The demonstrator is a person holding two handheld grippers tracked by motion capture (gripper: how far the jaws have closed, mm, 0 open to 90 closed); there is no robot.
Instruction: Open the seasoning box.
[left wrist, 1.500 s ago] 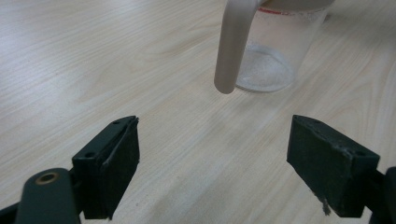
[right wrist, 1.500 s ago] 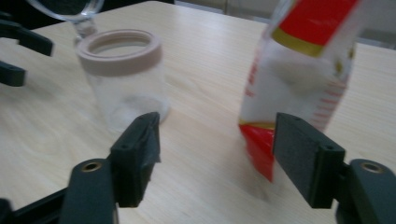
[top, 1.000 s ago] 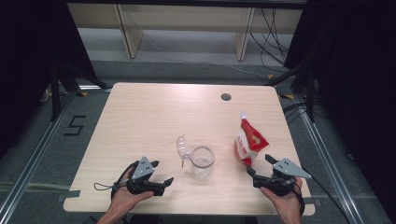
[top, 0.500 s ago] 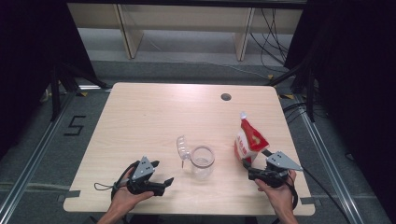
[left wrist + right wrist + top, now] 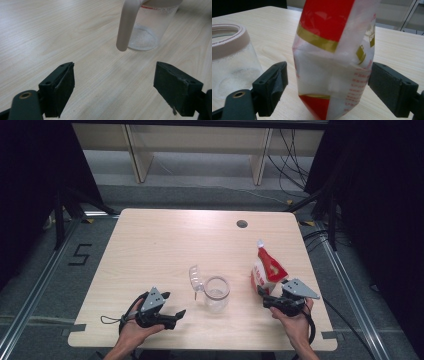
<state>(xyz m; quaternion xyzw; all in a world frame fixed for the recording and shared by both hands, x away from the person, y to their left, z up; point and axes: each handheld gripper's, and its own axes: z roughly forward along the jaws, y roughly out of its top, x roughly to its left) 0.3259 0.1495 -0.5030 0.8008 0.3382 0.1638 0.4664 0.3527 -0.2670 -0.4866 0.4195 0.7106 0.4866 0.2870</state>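
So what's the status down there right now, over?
Right gripper open, jaws either side of the upright red-and-white plastic bag, not squeezing. Left gripper open, empty, facing the clear plastic jar. Jar's lid open. Nothing in the way.

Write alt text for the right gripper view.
A red and white bag stands on a wooden table, between the open right tongs, whose jaws sit either side without visibly touching it. A clear jar stands at the left.

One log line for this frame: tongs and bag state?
right tongs: open, straddling bag | left tongs: open, empty, facing jar | bag upright
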